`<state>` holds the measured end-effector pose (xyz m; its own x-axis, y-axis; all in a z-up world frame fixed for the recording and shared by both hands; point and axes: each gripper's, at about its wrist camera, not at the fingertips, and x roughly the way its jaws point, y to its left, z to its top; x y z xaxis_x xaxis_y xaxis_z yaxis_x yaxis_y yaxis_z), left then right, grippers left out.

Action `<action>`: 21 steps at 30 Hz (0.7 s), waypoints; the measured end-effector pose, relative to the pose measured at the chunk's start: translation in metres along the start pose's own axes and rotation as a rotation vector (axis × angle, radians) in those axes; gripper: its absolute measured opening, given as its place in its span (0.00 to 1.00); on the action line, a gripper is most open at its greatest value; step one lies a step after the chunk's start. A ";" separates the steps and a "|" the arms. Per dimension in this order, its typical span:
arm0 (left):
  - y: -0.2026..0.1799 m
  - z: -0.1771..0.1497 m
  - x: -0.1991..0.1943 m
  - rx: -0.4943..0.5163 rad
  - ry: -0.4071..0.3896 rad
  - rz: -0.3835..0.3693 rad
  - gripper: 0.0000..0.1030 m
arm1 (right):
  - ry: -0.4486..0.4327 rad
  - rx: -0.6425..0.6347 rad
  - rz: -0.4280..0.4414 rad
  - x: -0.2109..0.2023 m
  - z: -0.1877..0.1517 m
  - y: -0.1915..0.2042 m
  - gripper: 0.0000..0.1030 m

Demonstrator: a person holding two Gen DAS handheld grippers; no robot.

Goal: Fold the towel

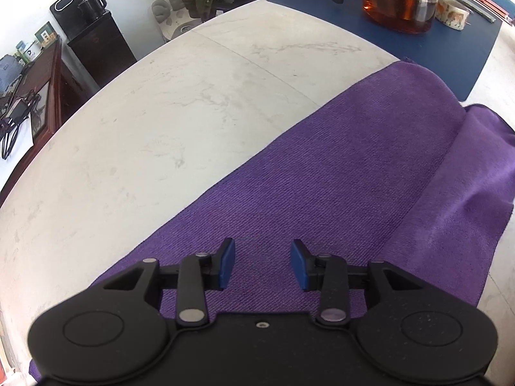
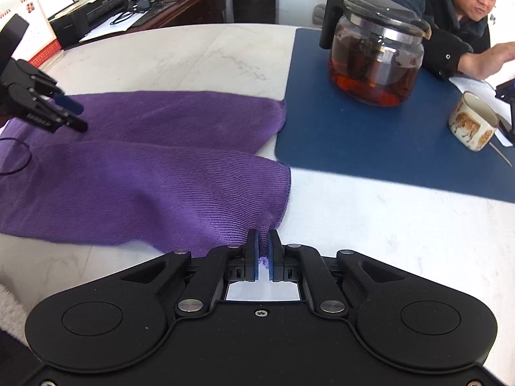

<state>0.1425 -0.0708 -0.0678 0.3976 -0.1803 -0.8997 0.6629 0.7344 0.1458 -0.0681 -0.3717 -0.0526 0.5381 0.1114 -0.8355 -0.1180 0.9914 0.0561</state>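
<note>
A purple towel (image 1: pixel 338 167) lies on the white marble table (image 1: pixel 161 112), partly folded, with a raised fold along its right side. My left gripper (image 1: pixel 262 265) is open and empty just above the towel's near part. In the right wrist view my right gripper (image 2: pixel 264 244) is shut on a near corner of the towel (image 2: pixel 145 186), lifting that corner slightly. The left gripper (image 2: pixel 69 112) also shows at the left of the right wrist view, over the towel's far left part.
A glass teapot with dark tea (image 2: pixel 375 51) stands on a blue mat (image 2: pixel 370 135) to the right of the towel. A patterned cup (image 2: pixel 471 122) sits further right. A person (image 2: pixel 460 6) sits behind the mat. A dark cabinet (image 1: pixel 93 38) stands beyond the table.
</note>
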 end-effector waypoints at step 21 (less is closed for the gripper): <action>0.017 -0.009 0.003 -0.017 -0.012 0.033 0.37 | 0.154 0.061 -0.028 -0.015 -0.053 0.012 0.05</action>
<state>0.1498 -0.0530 -0.0717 0.4269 -0.1633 -0.8894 0.6381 0.7513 0.1683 -0.1216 -0.3647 -0.0686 0.4061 0.0763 -0.9106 -0.0514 0.9968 0.0606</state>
